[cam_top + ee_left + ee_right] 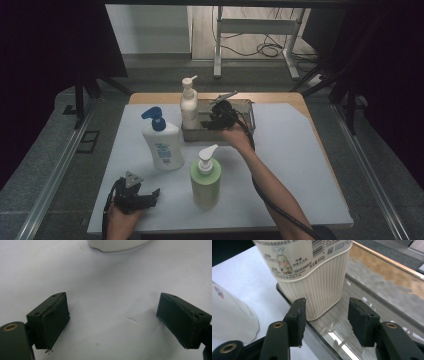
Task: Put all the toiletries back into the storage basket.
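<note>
A cream pump bottle [189, 107] stands upright in the left end of a metal tray [248, 107] at the back of the white board. My right gripper [212, 120] hangs over the tray just right of it. In the right gripper view the ribbed cream bottle [312, 272] rises just beyond the open right gripper [327, 312]; the pads do not touch it. My left gripper [152, 194] rests low at the board's front left. In its own view the left gripper [112, 315] stands wide open over bare white board.
A white bottle with a blue pump [162, 142] stands left of centre, and a green pump bottle [205, 180] nearer the front. A white rounded bottle base [117, 243] lies ahead of the left jaws. The tray floor [372, 287] to the right of the cream bottle is bare.
</note>
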Tool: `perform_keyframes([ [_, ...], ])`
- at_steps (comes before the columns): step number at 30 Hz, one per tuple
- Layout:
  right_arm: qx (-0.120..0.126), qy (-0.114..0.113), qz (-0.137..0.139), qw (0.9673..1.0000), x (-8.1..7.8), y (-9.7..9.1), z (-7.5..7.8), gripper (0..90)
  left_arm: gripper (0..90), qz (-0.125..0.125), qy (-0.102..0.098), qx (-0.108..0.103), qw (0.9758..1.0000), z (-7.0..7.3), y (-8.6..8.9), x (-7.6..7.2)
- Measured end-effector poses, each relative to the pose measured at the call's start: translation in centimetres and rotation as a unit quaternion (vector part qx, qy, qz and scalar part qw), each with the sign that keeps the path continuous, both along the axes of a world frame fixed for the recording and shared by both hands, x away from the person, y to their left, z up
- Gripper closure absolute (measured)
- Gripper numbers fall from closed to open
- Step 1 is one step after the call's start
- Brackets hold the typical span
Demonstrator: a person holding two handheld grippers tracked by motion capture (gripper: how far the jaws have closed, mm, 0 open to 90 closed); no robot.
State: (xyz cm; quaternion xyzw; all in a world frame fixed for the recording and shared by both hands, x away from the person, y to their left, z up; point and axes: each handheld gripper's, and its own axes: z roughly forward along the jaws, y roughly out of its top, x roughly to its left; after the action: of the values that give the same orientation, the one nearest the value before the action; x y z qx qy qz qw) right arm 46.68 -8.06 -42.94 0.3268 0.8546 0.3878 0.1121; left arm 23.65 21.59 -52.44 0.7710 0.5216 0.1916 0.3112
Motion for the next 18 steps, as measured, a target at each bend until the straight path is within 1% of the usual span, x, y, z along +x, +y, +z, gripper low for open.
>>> perform_keyframes([
  [4, 0.004, -0.009, 0.004, 0.9999, -0.4, -0.5, 0.3, 42.7, 10.4, 0.0, 0.0, 0.0, 1.0, 0.0, 0.0, 0.0],
  [6, 0.004, -0.013, 0.003, 0.9999, -0.6, -0.8, 0.5, 39.3, 10.4, 0.0, 0.0, 0.0, 1.0, 0.0, 0.0, 0.0],
  [10, 0.005, -0.014, 0.007, 0.9999, -1.1, -1.3, 0.8, 36.3, 10.4, 0.0, 0.0, 0.0, 1.0, 0.0, 0.0, 0.0],
  [15, 0.003, -0.023, 0.017, 0.9996, -1.8, -1.6, 1.1, 32.6, 10.4, 0.0, 0.0, 0.001, 1.0, 0.0, 0.0, 0.0],
  [18, 0.001, -0.022, 0.02, 0.9995, -2.1, -1.8, 1.1, 30.9, 10.4, 0.0, 0.0, 0.001, 1.0, 0.0, 0.0, 0.0],
])
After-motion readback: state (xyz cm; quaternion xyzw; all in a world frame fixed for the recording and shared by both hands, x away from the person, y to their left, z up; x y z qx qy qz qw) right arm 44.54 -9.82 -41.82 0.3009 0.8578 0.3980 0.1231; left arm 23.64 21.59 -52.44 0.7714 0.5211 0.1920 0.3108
